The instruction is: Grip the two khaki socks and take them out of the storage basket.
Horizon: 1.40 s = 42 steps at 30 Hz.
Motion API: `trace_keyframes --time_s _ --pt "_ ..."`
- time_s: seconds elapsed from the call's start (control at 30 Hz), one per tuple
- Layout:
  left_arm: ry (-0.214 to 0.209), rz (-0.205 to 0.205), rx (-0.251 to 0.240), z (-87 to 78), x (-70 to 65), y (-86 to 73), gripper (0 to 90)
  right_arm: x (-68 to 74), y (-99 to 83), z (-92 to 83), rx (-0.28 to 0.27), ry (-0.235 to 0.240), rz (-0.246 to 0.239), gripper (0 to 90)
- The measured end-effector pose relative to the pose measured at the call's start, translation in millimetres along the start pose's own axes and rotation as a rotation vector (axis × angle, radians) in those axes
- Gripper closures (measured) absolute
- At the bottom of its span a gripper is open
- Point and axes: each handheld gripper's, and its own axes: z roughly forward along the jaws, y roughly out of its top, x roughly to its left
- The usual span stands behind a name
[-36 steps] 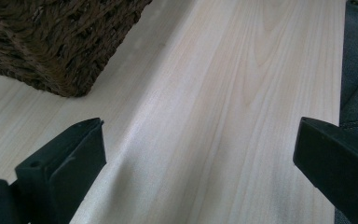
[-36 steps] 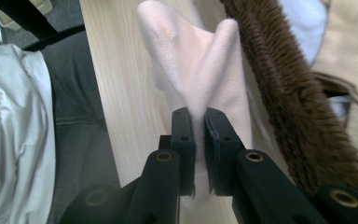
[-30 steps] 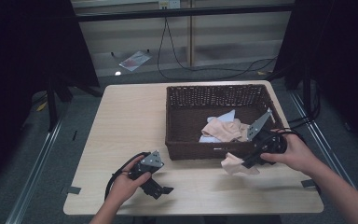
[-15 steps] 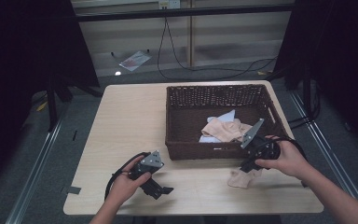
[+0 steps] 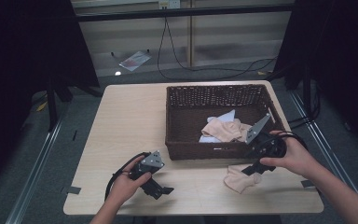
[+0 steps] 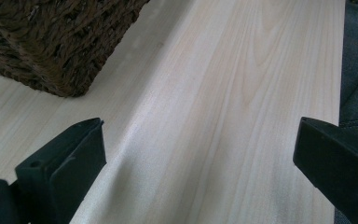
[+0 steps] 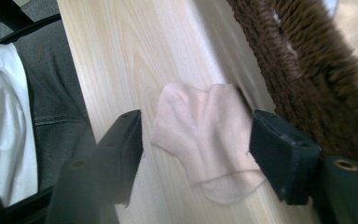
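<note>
Currently I note my right gripper [image 7: 196,154] spread wide over the pink sock [image 7: 205,140] beside the basket [image 5: 214,149]; my left gripper [image 6: 196,163] gapes wide, holding nothing.

We pull the right tool [image 5: 254,169] back from the basket [image 5: 177,122] toward the table's [image 5: 121,121] near edge; the pink sock [image 5: 240,178] now lies flat on the wood, released, between parted jaws.
</note>
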Motion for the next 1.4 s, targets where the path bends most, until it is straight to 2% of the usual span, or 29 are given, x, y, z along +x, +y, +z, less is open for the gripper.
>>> trace_keyframes --time_s 0.27,0.33,0.37,0.43,0.67,0.9,1.1,1.23,1.4 --pt "-0.002 0.008 0.009 -1.0 0.8 0.1 2.0 1.5 16.2 -22.1 -0.028 0.001 0.011 19.3" --pt "-0.003 0.002 -0.002 -0.5 0.3 -0.3 2.0 0.8 19.9 -26.8 -0.036 0.001 0.009 17.4" --pt "-0.006 0.003 0.0 -0.9 0.5 -0.2 1.9 0.3 22.4 -30.2 -0.046 0.013 0.016 16.0" --pt "-0.004 0.006 0.0 -1.1 1.0 -0.2 1.9 -0.9 26.9 -35.1 -0.059 -0.004 0.018 13.4" --pt "-0.006 0.005 -0.003 -0.7 1.0 -0.5 1.9 -13.1 41.2 -49.1 -0.093 -0.025 0.05 10.9" --pt "-0.007 0.006 -0.006 -1.2 1.3 -0.7 1.9 -32.2 51.6 -47.6 -0.111 -0.051 0.1 9.0" --pt "-0.004 0.005 -0.01 -1.6 1.5 -1.1 2.0 -51.5 57.0 -40.8 -0.105 -0.082 0.146 8.9" --pt "-0.004 0.008 -0.006 -2.2 1.7 -1.0 1.9 -61.5 59.5 -36.0 -0.115 -0.091 0.158 8.7" --pt "-0.003 0.003 -0.007 -1.6 0.8 -1.1 2.0 -71.2 62.7 -25.0 -0.096 -0.104 0.184 8.5"
